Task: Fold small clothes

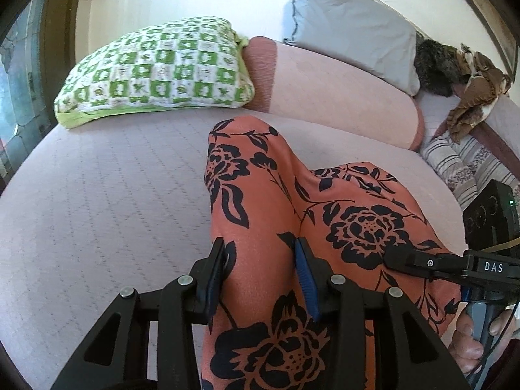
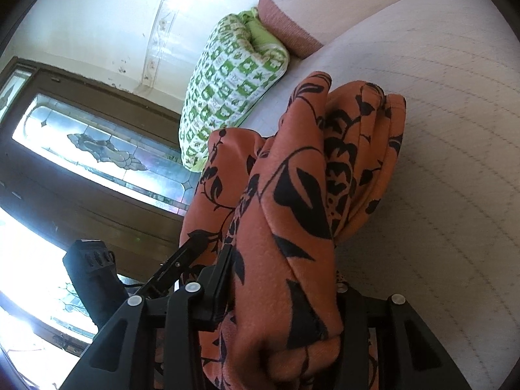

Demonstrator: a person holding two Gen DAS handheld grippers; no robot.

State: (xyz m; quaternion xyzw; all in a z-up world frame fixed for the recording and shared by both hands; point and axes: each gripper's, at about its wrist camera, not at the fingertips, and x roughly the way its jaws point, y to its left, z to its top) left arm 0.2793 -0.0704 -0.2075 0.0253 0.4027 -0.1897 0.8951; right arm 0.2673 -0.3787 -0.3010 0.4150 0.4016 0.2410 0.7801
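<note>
Left wrist view: both the left gripper (image 1: 260, 279) and right gripper (image 1: 395, 255) clamp the orange floral garment (image 1: 292, 195), its length trailing toward the bed's (image 1: 97, 195) head

A green-checked pillow (image 1: 156, 68) and grey pillow (image 1: 351, 22) are seen on the bed (image 1: 97, 201); a stained-glass door (image 2: 97, 149) is noted beyond.

Pale quilted bed (image 1: 97, 201), green checked pillow (image 1: 156, 68), grey pillow (image 1: 351, 22), stained-glass door (image 2: 97, 149)
</note>
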